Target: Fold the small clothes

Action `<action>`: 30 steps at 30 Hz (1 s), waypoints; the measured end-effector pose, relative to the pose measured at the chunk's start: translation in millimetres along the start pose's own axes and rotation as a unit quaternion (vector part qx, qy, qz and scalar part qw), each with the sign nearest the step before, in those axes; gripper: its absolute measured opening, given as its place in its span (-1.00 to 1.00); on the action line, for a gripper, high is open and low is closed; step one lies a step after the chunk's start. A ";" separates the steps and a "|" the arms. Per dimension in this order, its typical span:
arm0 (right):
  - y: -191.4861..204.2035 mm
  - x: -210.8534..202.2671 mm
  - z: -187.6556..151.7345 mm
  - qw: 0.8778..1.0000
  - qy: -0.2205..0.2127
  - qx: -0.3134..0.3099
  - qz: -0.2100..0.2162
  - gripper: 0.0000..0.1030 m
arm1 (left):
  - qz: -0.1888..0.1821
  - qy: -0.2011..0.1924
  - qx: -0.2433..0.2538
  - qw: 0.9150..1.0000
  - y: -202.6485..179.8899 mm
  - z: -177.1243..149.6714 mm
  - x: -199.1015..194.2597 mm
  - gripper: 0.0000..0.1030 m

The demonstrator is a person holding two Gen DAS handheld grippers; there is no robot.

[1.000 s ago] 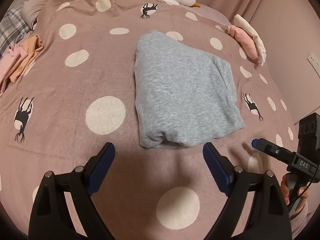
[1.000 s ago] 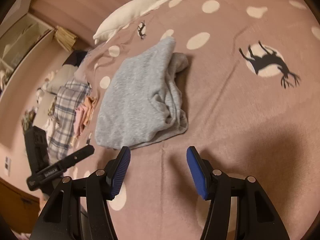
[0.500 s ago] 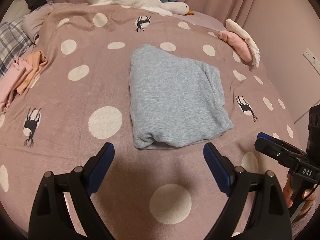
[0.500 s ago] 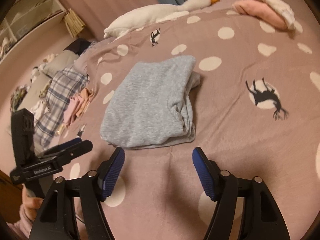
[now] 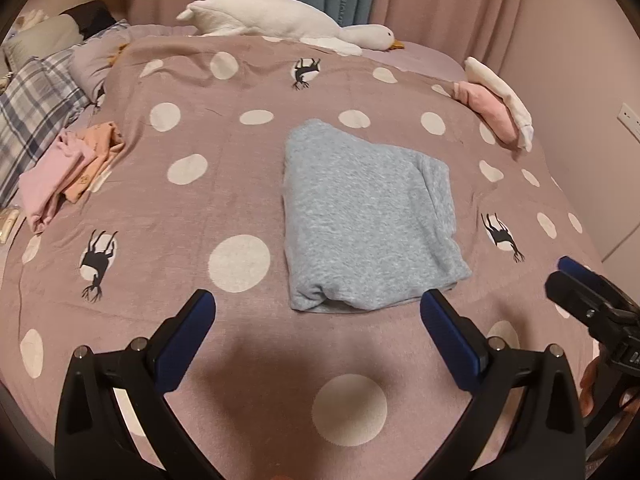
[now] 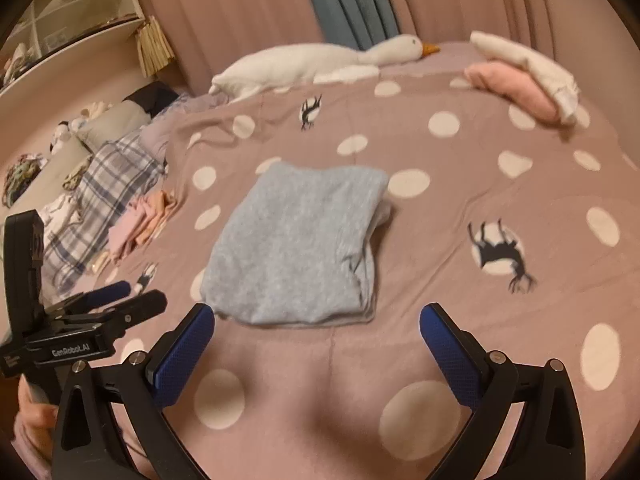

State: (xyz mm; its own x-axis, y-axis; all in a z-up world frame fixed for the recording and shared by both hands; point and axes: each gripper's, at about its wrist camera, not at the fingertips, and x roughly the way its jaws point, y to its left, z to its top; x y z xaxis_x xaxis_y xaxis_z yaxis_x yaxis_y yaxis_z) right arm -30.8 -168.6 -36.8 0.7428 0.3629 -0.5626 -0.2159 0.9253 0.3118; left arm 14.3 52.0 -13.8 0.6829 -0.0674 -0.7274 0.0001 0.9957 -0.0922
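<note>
A folded grey garment [image 5: 368,220] lies flat in the middle of the dotted mauve bedspread [image 5: 224,200]; it also shows in the right wrist view [image 6: 296,244]. My left gripper [image 5: 318,312] is open and empty, held above the bed just short of the garment's near edge. My right gripper [image 6: 316,322] is open and empty, also just short of the near edge. Each gripper shows at the side of the other's view, the right one [image 5: 588,300] and the left one [image 6: 108,304].
A pink and orange pile of small clothes [image 5: 68,168] lies at the left edge by a plaid cloth [image 5: 28,112]. Folded pink and white pieces [image 5: 496,108] sit at the far right. A white goose plush [image 5: 280,20] lies along the head of the bed.
Both grippers have drawn back and risen away from the grey garment, so more of the bed and room shows. The garment has not moved.
</note>
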 end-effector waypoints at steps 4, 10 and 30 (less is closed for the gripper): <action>7.5 -8.9 5.6 1.000 -0.012 -0.019 -0.017 0.98 | 0.006 -0.002 0.004 1.000 -2.4 3.6 -7.7 0.99; 17.7 -20.9 12.6 0.998 -0.029 -0.034 -0.039 0.98 | 0.044 0.011 0.012 0.999 -10.8 5.9 -14.4 0.99; 30.7 -8.6 15.6 0.997 -0.001 -0.045 -0.061 0.98 | 0.039 -0.009 -0.002 0.999 -8.0 9.9 -29.2 0.99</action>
State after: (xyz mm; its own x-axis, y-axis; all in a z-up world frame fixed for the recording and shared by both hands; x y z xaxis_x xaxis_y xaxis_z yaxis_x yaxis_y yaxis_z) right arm -33.9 -145.1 -10.5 0.7681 0.2473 -0.5907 -0.1805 0.9686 0.1709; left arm 1.6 46.7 14.9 0.6942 0.0122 -0.7196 -0.0569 0.9977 -0.0380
